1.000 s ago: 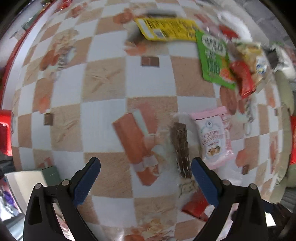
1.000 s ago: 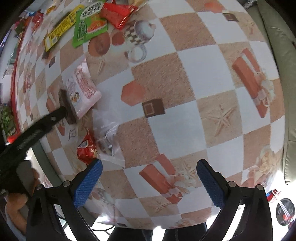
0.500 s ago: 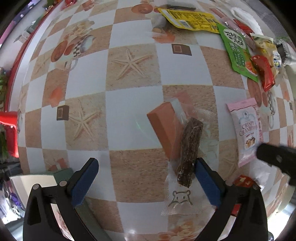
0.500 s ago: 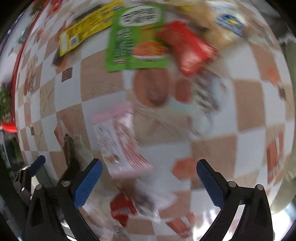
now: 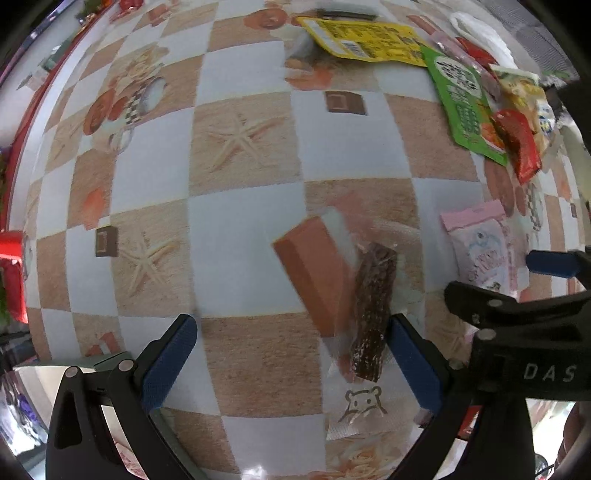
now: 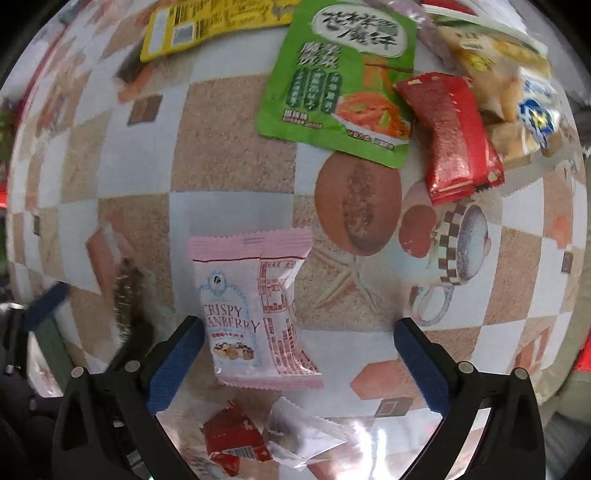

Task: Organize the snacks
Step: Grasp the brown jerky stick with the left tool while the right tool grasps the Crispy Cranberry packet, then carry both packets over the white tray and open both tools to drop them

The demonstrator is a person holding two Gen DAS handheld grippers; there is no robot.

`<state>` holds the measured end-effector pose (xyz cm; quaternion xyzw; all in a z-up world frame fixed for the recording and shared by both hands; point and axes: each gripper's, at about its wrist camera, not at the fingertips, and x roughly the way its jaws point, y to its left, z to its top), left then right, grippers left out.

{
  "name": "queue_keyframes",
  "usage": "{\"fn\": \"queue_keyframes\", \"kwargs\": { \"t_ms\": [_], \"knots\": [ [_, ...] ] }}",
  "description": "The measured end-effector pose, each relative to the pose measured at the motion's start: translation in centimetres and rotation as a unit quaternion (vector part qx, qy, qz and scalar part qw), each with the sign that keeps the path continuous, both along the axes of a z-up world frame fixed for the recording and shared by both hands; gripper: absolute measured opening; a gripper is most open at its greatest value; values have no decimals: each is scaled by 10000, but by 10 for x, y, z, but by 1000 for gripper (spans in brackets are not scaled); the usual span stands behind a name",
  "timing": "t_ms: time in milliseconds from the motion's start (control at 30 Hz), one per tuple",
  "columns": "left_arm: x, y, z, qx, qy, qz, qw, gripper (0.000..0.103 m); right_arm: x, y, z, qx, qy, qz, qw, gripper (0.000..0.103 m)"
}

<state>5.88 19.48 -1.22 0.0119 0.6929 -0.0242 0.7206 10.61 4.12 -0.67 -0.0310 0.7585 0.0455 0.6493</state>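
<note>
My left gripper (image 5: 291, 354) is open and empty over the checkered tablecloth (image 5: 240, 206). A dark brown bar in a clear wrapper (image 5: 373, 310) lies just inside its right finger. My right gripper (image 6: 295, 358) is open and empty, low over a pink cranberry packet (image 6: 255, 314), which lies between its fingers towards the left one. The packet also shows in the left wrist view (image 5: 484, 251), with the right gripper beside it. The brown bar shows blurred at the left of the right wrist view (image 6: 129, 295).
A green packet (image 6: 340, 77), a red packet (image 6: 454, 136), a yellow packet (image 6: 210, 26) and pale wrapped snacks (image 6: 509, 85) lie at the far side. A small red packet (image 6: 232, 439) and a clear wrapper (image 6: 306, 435) lie under the right gripper. The table's red edge (image 5: 22, 122) runs along the left.
My right gripper has swung over the table and come down over the pink packet. My left gripper has moved closer to the brown bar.
</note>
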Motion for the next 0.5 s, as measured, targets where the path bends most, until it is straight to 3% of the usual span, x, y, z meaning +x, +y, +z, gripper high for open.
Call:
{"fn": "queue_keyframes", "kwargs": {
  "t_ms": [67, 133, 200, 267, 500],
  "knots": [
    [1, -4, 2, -73, 24, -1, 10000, 93, -5, -8, 5, -96, -171, 92, 9998, 81],
    [3, -9, 5, -86, -8, -49, 10000, 83, -7, -8, 17, -126, -389, 290, 9987, 42],
    [5, -20, 10, -103, -82, -174, 9998, 67, -9, -13, 20, 106, -319, 240, 9991, 42],
    [5, -25, 15, -172, -117, -288, 9994, 27, -14, -27, 26, 409, -282, -62, 9987, 42],
    [-21, -18, 26, -286, -76, -17, 9996, 26, -52, -71, 63, 976, -441, -333, 9937, 42]
  ]
}}
